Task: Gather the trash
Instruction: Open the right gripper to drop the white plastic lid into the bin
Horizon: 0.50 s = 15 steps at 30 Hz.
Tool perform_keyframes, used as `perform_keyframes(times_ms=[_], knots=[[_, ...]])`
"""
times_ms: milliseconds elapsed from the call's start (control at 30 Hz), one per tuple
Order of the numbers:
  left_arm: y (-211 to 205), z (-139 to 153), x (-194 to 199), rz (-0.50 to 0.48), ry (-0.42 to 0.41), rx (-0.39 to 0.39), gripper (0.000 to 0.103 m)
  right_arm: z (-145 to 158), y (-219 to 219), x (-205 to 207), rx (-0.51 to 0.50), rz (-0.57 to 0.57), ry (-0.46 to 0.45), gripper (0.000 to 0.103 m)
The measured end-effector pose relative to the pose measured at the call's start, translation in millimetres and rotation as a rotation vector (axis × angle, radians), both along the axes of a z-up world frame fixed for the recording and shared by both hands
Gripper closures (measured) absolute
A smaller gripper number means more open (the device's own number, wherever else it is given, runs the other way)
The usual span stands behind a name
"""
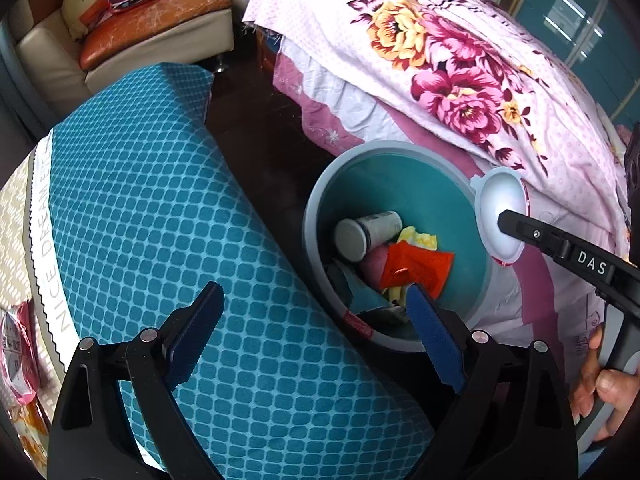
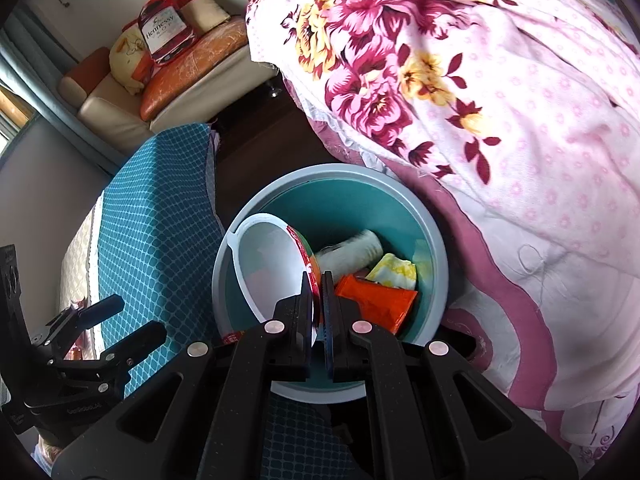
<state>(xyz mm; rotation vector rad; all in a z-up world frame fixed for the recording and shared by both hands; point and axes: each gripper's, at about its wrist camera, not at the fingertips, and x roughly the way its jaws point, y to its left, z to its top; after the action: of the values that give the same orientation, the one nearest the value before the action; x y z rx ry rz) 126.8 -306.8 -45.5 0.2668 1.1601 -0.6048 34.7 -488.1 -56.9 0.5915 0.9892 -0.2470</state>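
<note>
Closed tight at six o'clock in its own view, the right gripper (image 2: 318,292) pinches the rim of a white plastic bowl (image 2: 268,268), holding it over the left half of the teal trash bin (image 2: 434,240). Thin-walled and empty, the bowl looks light, slightly flexible and slick, so the stiff rim seems the best place to hold. It hangs on edge, its mouth facing nine o'clock, rim running from six to eleven. The left gripper (image 1: 316,336) stands wide, holding nothing, beside the bin.

Bin (image 2: 434,256) between mattress (image 2: 160,216) on left and bed quilt (image 2: 500,128) on right, cup (image 2: 272,264) over bin, perhaps a can (image 2: 352,254) inside, sofa (image 2: 132,108) behind
</note>
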Motion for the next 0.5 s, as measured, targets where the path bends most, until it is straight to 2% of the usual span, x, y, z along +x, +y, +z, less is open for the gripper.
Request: perform_keyframes(times_ms=[100, 200, 267, 300, 400, 433, 500], knots=[[8, -1, 3, 0.014, 0.013, -0.007, 0.010, -1, 3, 5, -0.001, 0.003, 0.010, 0.098], [13, -1, 4, 0.023, 0.021, -0.014, 0.010, -2, 7, 10, -0.009, 0.000, 0.023, 0.093], [15, -1, 5, 0.027, 0.026, -0.017, 0.010, -2, 9, 11, -0.003, -0.006, 0.025, 0.076], [18, -2, 5, 0.030, 0.032, -0.019, 0.010, -2, 10, 11, -0.008, -0.006, 0.026, 0.062], [23, -3, 5, 0.035, 0.045, -0.024, 0.010, 0, 15, 11, -0.017, -0.004, 0.032, 0.050], [26, -3, 5, 0.037, 0.048, -0.026, 0.010, 1, 15, 11, -0.011, -0.010, 0.039, 0.037], [31, -3, 4, 0.041, 0.051, -0.029, 0.010, 4, 18, 10, -0.013, -0.021, 0.043, 0.027]])
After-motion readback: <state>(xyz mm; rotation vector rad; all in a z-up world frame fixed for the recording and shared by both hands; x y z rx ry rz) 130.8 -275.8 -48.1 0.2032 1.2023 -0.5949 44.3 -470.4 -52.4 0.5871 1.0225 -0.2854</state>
